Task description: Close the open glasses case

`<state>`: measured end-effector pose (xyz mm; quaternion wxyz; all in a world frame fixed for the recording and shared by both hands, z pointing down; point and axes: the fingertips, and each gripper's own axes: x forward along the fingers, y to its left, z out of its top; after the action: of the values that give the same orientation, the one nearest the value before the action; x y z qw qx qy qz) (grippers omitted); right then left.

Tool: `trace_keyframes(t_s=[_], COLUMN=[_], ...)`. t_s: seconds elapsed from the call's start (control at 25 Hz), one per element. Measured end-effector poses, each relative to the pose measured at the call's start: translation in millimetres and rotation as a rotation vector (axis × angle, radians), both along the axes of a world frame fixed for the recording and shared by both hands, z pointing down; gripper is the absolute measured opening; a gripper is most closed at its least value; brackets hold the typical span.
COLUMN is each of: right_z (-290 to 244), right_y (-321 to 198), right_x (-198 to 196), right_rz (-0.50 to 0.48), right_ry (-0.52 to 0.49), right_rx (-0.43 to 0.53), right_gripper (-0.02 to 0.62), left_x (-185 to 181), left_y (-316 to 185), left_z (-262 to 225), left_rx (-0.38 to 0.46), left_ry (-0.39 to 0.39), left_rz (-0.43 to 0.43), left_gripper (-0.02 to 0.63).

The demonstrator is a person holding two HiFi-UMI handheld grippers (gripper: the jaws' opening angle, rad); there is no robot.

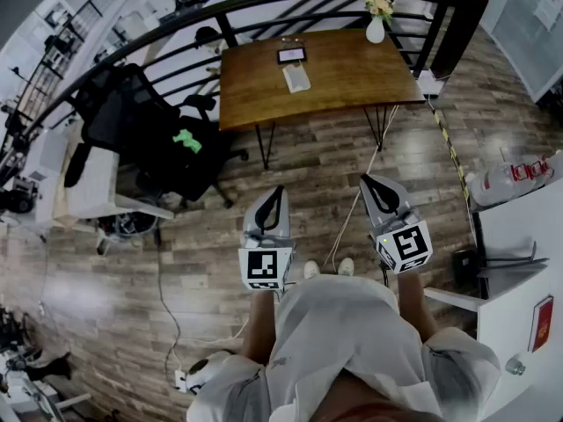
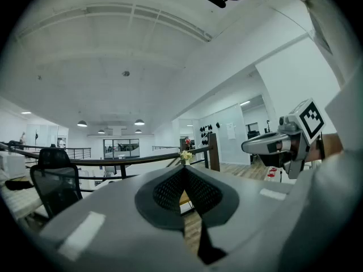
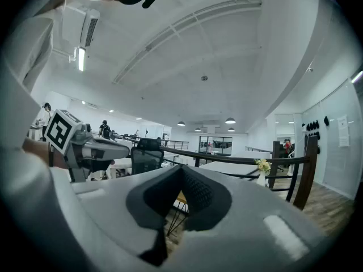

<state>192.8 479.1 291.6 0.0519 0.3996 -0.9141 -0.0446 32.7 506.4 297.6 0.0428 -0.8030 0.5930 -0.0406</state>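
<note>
The open glasses case [image 1: 295, 66] lies on the far half of a wooden table [image 1: 352, 77]; one half looks dark, the other pale. Both grippers hang in the air well short of the table, over the wooden floor. My left gripper [image 1: 274, 193] is shut with nothing in it, and its pads [image 2: 170, 190] meet at the tip. My right gripper [image 1: 370, 183] is also shut and holds nothing; its pads [image 3: 195, 192] are pressed together. Each gripper view shows the other gripper beside it: the right gripper [image 2: 256, 146] and the left gripper [image 3: 113, 150]. The case is hidden in both gripper views.
A white vase of flowers [image 1: 376, 20] stands at the table's far right corner. A black office chair [image 1: 141, 126] sits left of the table. A dark curved railing [image 1: 264, 3] runs behind. White furniture [image 1: 519, 262] is at the right. Cables [image 1: 356, 196] cross the floor.
</note>
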Motion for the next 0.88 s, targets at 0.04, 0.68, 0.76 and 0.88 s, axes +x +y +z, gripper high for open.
trace_keyframes(t_s=[0.04,0.68,0.76,0.88], right_z=[1.5,21.2,22.1,20.8], right_y=[-1.9,-48.3,-61.2,-84.8], right_x=[-4.0,-50.1,-53.9,-57.3], right_rz=[0.005,0.057,0.049,0.038], right_ry=[-0.002,0.031,0.031,0.033], right_rx=[-0.001,-0.015,-0.013,-0.011], right_gripper=[0.003,0.003,0.003,0.003], left_x=[-3.5,-39.2,-44.7,-48.7], left_y=[-2.2,-55.7,-67.1,-87.9], left_z=[1.0,8.1,12.8,14.6], left_rx=[-0.001,0.018,0.008,0.000], left_ry=[0.000,0.039,0.032,0.029], left_rz=[0.004,0.065,0.052,0.037], left_gripper=[0.018,0.018,0.018,0.018])
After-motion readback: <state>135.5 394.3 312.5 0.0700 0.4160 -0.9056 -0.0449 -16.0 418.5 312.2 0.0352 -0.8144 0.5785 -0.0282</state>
